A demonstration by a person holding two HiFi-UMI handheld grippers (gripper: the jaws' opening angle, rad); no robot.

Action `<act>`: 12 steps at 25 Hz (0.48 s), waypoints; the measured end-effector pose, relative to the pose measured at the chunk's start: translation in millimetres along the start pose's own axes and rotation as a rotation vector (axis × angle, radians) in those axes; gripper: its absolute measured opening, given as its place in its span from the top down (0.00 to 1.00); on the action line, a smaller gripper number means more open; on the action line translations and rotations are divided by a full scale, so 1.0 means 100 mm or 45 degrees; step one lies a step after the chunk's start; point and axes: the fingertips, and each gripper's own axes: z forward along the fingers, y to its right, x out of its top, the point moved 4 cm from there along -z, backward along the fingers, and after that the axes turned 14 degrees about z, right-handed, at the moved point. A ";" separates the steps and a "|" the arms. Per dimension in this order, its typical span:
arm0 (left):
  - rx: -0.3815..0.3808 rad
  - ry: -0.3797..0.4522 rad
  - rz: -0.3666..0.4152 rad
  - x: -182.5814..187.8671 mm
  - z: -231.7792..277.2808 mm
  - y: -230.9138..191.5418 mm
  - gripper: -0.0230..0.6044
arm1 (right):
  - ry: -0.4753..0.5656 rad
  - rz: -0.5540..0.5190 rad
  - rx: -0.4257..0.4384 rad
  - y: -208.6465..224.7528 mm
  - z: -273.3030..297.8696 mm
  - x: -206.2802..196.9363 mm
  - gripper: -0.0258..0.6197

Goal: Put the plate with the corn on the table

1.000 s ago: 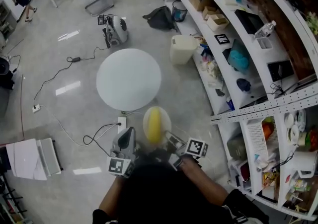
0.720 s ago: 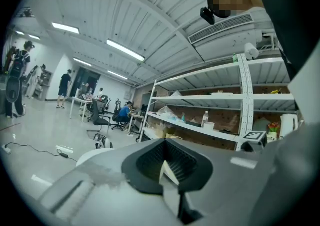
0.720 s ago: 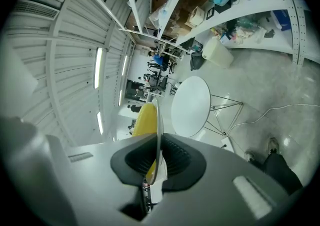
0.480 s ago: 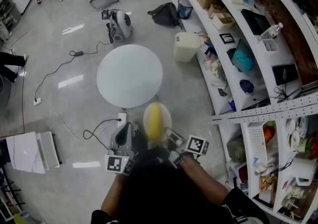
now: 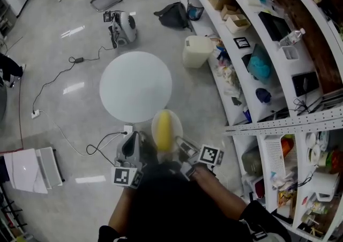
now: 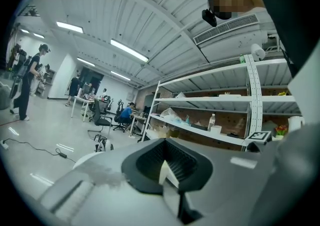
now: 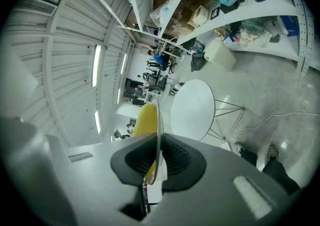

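The gripper (image 7: 158, 162) clamps the plate (image 7: 159, 120) edge-on; corn (image 7: 145, 119) left, round table (image 7: 192, 109) farther right.

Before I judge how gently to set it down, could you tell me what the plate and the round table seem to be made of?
The plate looks hard, smooth and pale, perhaps ceramic or melamine. Seen edge-on, its rim is thin and rigid, but I cannot tell which material it is. The table has a smooth, matte white top, perhaps laminate or painted board, on thin legs that look like metal rod.
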 end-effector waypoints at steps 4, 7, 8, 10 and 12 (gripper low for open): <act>-0.005 0.002 -0.004 0.02 0.15 -0.15 0.96 | -0.007 0.001 -0.005 -0.08 0.16 0.08 0.91; -0.007 0.013 -0.001 0.06 0.27 -0.27 0.96 | -0.009 -0.006 -0.002 -0.14 0.30 0.13 0.91; -0.007 0.019 -0.001 0.08 0.31 -0.32 0.96 | -0.009 -0.006 -0.002 -0.16 0.34 0.15 0.91; -0.004 0.016 -0.006 0.08 0.36 -0.41 0.96 | -0.012 -0.003 -0.002 -0.21 0.45 0.17 0.91; -0.006 0.008 -0.013 0.07 0.42 -0.50 0.96 | -0.015 -0.001 -0.004 -0.25 0.56 0.19 0.91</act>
